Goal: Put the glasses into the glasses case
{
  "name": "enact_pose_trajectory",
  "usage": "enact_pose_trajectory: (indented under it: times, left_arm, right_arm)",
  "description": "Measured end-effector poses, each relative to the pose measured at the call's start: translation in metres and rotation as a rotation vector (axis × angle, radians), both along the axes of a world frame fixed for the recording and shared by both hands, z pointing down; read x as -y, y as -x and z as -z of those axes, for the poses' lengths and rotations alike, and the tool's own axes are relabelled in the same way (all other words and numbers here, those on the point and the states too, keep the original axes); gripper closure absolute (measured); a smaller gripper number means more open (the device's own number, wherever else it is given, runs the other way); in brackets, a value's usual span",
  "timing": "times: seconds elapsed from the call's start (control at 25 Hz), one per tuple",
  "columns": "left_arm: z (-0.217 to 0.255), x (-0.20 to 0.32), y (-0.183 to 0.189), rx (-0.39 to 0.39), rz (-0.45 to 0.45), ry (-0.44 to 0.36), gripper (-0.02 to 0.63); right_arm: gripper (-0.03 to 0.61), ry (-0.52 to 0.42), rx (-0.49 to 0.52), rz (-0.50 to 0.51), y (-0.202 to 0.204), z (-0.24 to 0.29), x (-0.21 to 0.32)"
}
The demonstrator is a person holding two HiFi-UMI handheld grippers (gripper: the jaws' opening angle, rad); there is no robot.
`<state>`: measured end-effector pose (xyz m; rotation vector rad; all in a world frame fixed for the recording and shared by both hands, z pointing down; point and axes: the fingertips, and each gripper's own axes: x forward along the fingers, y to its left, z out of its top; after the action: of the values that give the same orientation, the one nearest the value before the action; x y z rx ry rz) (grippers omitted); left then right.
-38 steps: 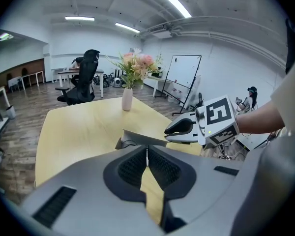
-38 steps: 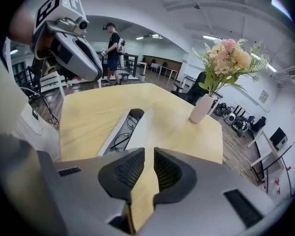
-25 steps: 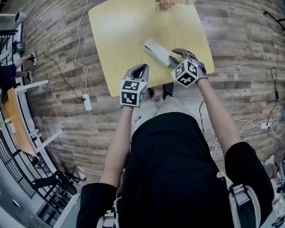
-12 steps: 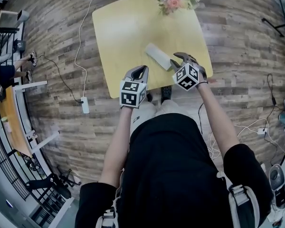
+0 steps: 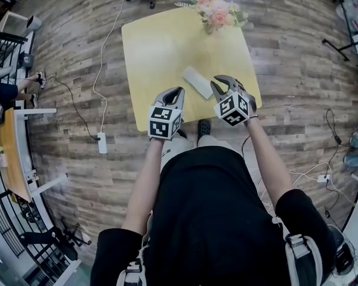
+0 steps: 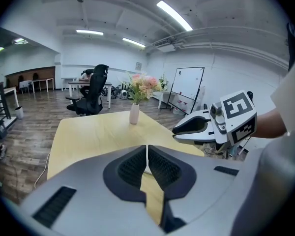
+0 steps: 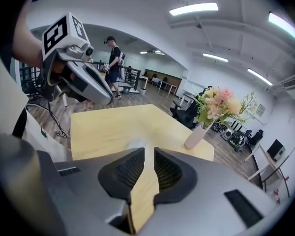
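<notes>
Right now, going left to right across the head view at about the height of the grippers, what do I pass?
First the white power strip → left gripper → glasses case → right gripper, whose jaws have just been closing with nothing between them.

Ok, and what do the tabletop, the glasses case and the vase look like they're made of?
Tabletop: pale yellow wood or laminate, smooth with a faint sheen, no grain visible. Glasses case: light grey and matte, maybe plastic or leatherette; too small to tell. Vase: white and smooth, probably ceramic.
</notes>
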<state>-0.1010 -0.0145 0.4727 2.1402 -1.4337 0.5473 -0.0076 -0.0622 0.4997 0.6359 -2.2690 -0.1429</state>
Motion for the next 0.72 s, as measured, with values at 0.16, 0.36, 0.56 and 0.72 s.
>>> enact_pose_trajectory:
  times: [0.16,0.36,0.56,0.72]
  left_arm:
    - [0.020,0.001,0.001,-0.017,0.013,-0.049,0.586]
    - [0.043,0.002,0.000,-0.034,0.016,-0.102,0.586]
    - [0.068,0.002,0.002,-0.050,0.011,-0.155,0.586]
    - [0.088,0.002,-0.001,-0.060,0.003,-0.198,0.586]
  right_arm:
    - [0.528,-0.021,0.068,-0.018,0.003,0.029,-0.006]
    - [0.560,-0.066,0.176,-0.052,0.008,0.072,-0.011]
    - [0.560,-0.041,0.332,-0.099,0.017,0.116,-0.013]
    - [0.561,0.011,0.466,-0.136,0.015,0.142,-0.014]
